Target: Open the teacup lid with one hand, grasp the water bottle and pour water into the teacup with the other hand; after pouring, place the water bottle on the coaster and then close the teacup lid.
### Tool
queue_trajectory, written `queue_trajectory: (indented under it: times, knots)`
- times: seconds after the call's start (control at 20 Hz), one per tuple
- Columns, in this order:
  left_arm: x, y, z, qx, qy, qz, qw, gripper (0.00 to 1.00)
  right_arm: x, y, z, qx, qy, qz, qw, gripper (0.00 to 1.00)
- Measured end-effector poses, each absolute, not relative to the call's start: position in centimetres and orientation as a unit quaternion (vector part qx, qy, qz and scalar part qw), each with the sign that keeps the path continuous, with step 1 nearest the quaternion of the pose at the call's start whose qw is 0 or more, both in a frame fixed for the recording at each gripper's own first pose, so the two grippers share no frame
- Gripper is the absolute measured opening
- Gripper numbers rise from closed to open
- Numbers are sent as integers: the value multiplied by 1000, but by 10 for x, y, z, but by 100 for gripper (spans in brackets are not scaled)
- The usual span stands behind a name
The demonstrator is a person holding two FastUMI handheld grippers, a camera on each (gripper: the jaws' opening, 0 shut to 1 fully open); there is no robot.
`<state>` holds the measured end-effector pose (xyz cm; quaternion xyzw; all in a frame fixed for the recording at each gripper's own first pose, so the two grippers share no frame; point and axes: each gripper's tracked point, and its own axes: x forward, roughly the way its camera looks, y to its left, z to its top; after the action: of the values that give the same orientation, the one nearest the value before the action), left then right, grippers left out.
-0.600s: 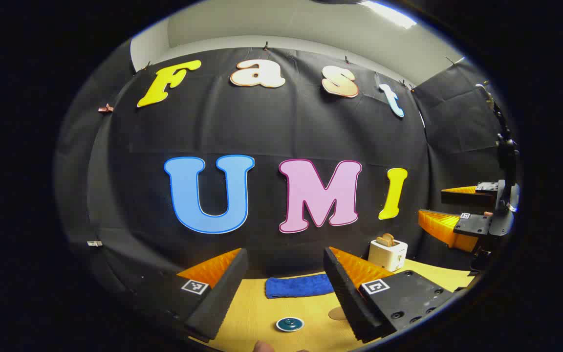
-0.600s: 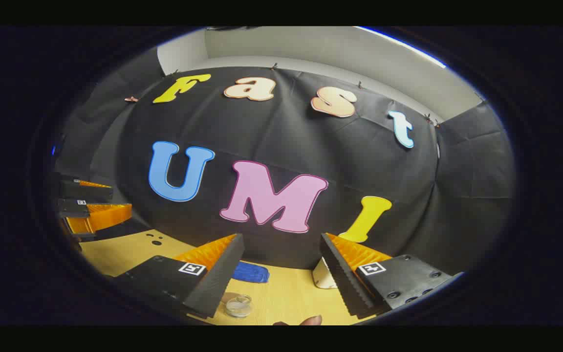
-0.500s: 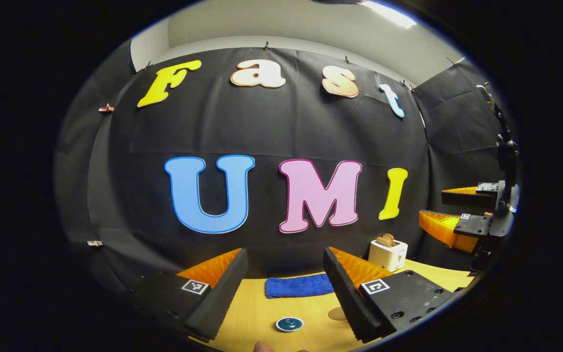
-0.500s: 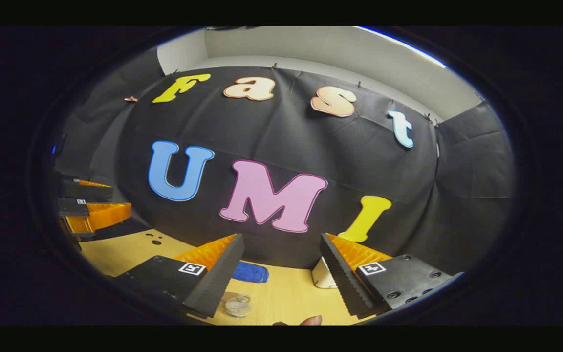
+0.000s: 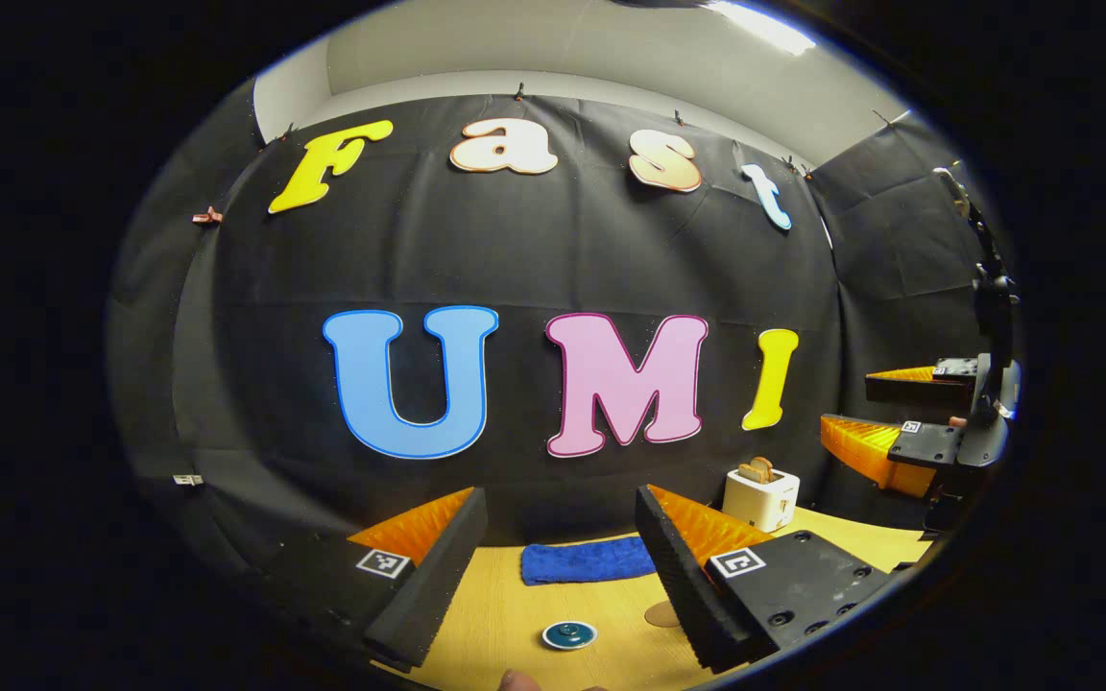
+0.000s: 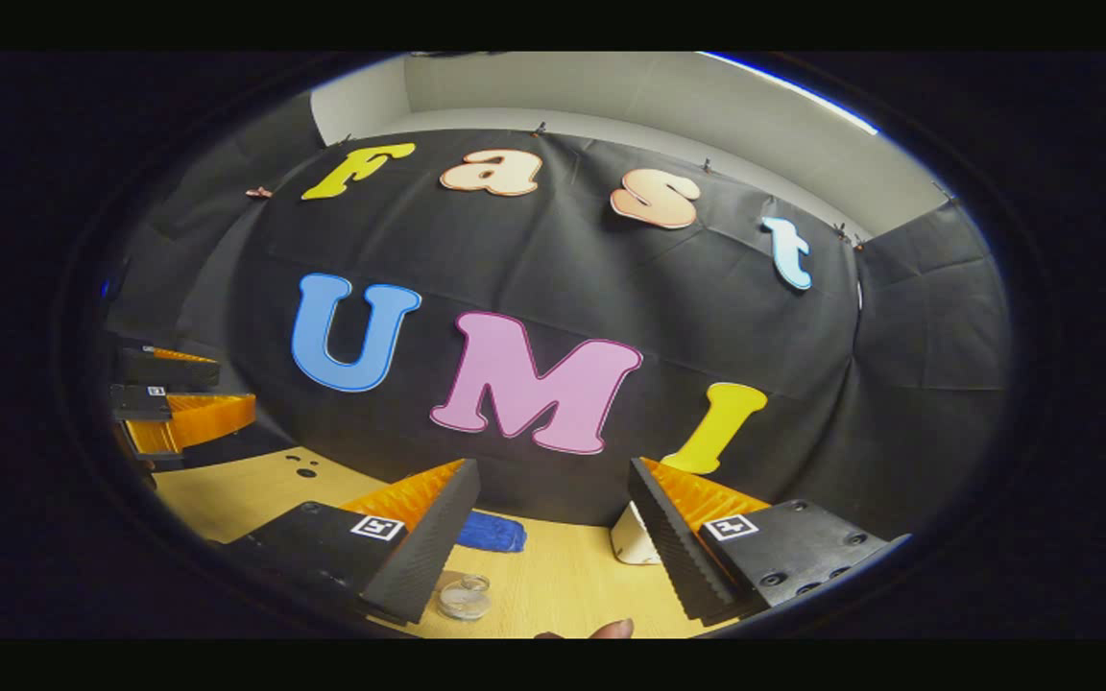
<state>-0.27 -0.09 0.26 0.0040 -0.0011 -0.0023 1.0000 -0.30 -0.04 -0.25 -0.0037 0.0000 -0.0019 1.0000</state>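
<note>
In the left gripper view my left gripper (image 5: 560,494) is open above the wooden table (image 5: 500,614). Between its fingers, low down, sits a round dark-teal teacup lid (image 5: 569,634) with a knob. A brown coaster (image 5: 659,614) lies to its right, half hidden by my finger. My right gripper (image 5: 846,401) hangs open at the far right. In the right gripper view that gripper (image 6: 553,470) is open over the table, and a small clear bottle top (image 6: 465,597) shows beside its left finger. The left gripper (image 6: 236,384) is held open at the far left.
A folded blue towel (image 5: 587,559) lies at the back of the table, and it appears again (image 6: 491,531) in the right gripper view. A white toaster (image 5: 761,497) with toast stands at the back right. A fingertip (image 5: 515,679) pokes in at the bottom edge.
Almost nothing: the right gripper view has tipped up very slightly, so the clear bottle top sits a touch lower. Both grippers stay open and hold nothing.
</note>
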Motion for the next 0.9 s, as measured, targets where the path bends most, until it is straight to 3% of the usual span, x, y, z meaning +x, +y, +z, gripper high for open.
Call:
queue_trajectory:
  times: [0.5, 0.9]
  knots:
    - [2, -7, -18, -2, 9, -5, 1000, 98, -3, 6, -21, 17, 1, 5, 1000, 97]
    - [32, -23, -134, 12, 45, -5, 999, 98, 1, 35, -122, 18, 47, 33, 998, 97]
